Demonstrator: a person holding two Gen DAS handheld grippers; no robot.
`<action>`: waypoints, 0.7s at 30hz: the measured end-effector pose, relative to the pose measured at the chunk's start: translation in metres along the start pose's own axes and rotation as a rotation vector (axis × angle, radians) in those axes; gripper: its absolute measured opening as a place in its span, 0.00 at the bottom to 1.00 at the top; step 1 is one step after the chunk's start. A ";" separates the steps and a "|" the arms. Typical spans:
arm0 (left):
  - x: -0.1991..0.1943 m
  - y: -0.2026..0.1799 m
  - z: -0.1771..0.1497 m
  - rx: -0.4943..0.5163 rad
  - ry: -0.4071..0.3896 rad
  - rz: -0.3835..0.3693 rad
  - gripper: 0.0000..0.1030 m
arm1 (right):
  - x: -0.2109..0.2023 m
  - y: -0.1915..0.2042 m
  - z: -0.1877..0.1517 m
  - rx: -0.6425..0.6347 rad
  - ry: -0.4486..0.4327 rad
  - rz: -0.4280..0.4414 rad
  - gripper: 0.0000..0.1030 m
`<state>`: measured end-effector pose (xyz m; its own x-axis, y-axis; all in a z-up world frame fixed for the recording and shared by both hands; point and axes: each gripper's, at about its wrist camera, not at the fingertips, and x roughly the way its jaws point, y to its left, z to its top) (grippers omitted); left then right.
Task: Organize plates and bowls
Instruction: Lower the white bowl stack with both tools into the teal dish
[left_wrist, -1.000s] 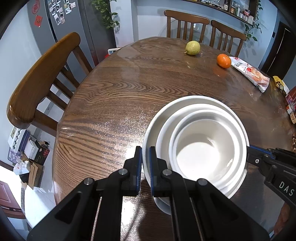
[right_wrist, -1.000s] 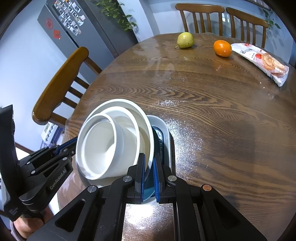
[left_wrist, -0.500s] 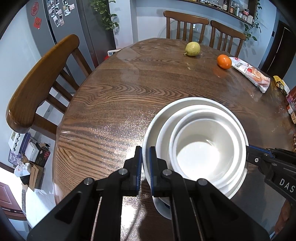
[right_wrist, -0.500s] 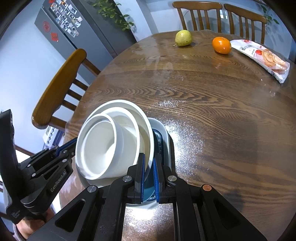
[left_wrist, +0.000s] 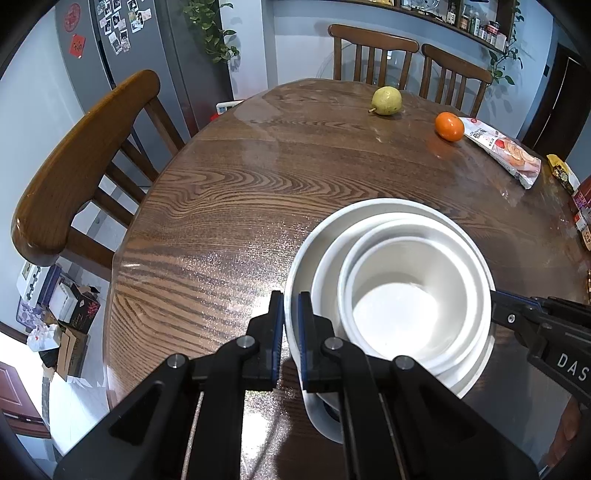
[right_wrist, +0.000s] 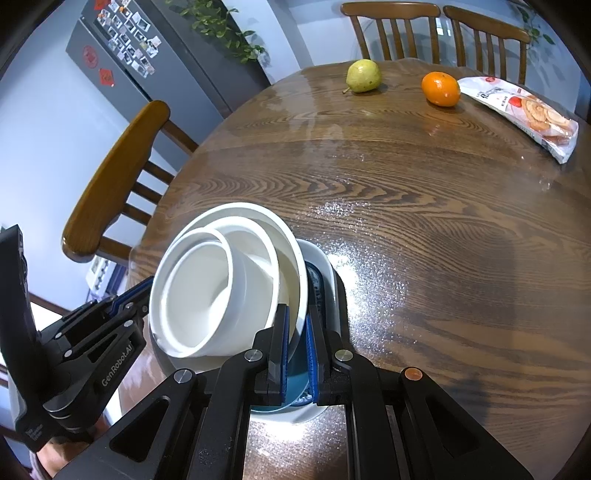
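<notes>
Between the pads of the left gripper (left_wrist: 290, 332) sits the near-left rim of the largest white bowl (left_wrist: 306, 258), and the jaws are clamped on it. Opposite, the right gripper (right_wrist: 296, 347) pinches the same bowl's rim on its other side, so the stack is held from both ends. Inside that bowl nest a middle bowl (left_wrist: 328, 273) and a smallest bowl (left_wrist: 406, 306), all white, tilted slightly. Directly beneath the stack, partly under the right gripper, lies an oval white dish with a dark blue inside (right_wrist: 321, 280) resting on the table (left_wrist: 229, 206). Farther ahead of both grippers, well apart from the stack, a pear (left_wrist: 386, 100) and an orange (left_wrist: 449, 126) lie on the wood, with a snack packet (left_wrist: 502, 149) just beside the orange. Wooden chairs (left_wrist: 74, 166) ring the table's edge.
</notes>
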<state>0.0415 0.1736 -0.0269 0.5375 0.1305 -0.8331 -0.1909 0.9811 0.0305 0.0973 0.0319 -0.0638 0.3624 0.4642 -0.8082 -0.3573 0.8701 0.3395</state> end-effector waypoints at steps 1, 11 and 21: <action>0.000 0.000 0.000 -0.001 0.000 -0.001 0.02 | 0.000 0.000 0.000 0.000 -0.002 0.000 0.11; 0.000 0.000 -0.001 -0.007 -0.010 0.001 0.02 | 0.000 -0.002 -0.002 0.000 -0.025 -0.001 0.11; -0.001 -0.001 -0.002 -0.008 -0.017 0.004 0.02 | -0.001 0.001 -0.003 -0.016 -0.048 -0.038 0.11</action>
<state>0.0396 0.1717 -0.0268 0.5504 0.1369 -0.8236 -0.1993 0.9795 0.0296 0.0935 0.0320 -0.0642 0.4165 0.4389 -0.7962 -0.3563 0.8845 0.3012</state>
